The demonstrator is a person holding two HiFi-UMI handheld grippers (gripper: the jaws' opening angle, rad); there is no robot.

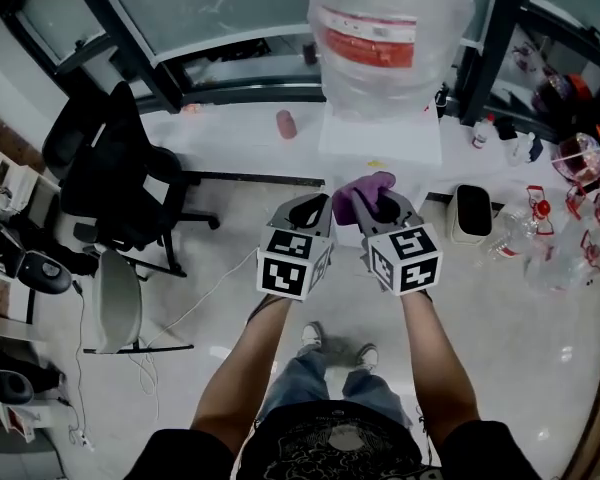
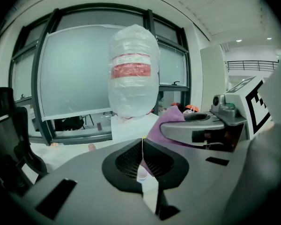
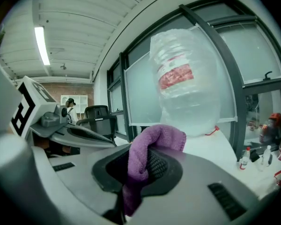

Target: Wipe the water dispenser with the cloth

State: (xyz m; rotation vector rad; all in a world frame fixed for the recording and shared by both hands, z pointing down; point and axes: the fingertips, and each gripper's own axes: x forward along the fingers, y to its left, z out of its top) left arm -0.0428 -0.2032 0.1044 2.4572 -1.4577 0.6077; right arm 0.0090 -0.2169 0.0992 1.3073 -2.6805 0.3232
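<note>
In the head view we hold both tongs side by side above the pale floor [image 1: 180, 388]. The tall white water dispenser [image 1: 380, 138] stands ahead at 12 o'clock, and on top of it is a large clear bottle wrapped in plastic film [image 1: 390, 38]. The left tongs [image 1: 308, 211] are at the centre, and the right tongs [image 1: 380, 206] are just beside them at 3 o'clock. A purple terry cloth [image 1: 358, 193] bulges from the tip of the right tongs, near the dispenser's base; we cannot tell whether it touches. A black office chair [image 1: 120, 173] stands at 9 o'clock, and a small dark bin [image 1: 470, 213] sits at 3 o'clock.

In the left gripper view, the left tongs [image 2: 142, 156] have their jaws pressed together. The ribbed pads [image 2: 129, 161] meet along a thin seam, and nothing is held between them. The water dispenser [image 2: 131, 128] and its wrapped bottle [image 2: 132, 74] rise at 12 o'clock in front of the frosted window [image 2: 75, 74]. The right tongs [image 2: 196, 125] reach in from 3 o'clock, with the cloth [image 2: 165, 122] showing at their tip.

In the right gripper view, the right tongs [image 3: 143, 168] are clamped on the cloth [image 3: 150, 142]. It folds over the top of the pads and hangs down between them. The wrapped bottle [image 3: 187, 83] stands at 1 o'clock just beyond the cloth, on the dispenser's white top [image 3: 215, 149]. The left tongs [image 3: 65, 130] lie at 9 o'clock, and the office chair [image 3: 99, 116] is behind them.
</note>
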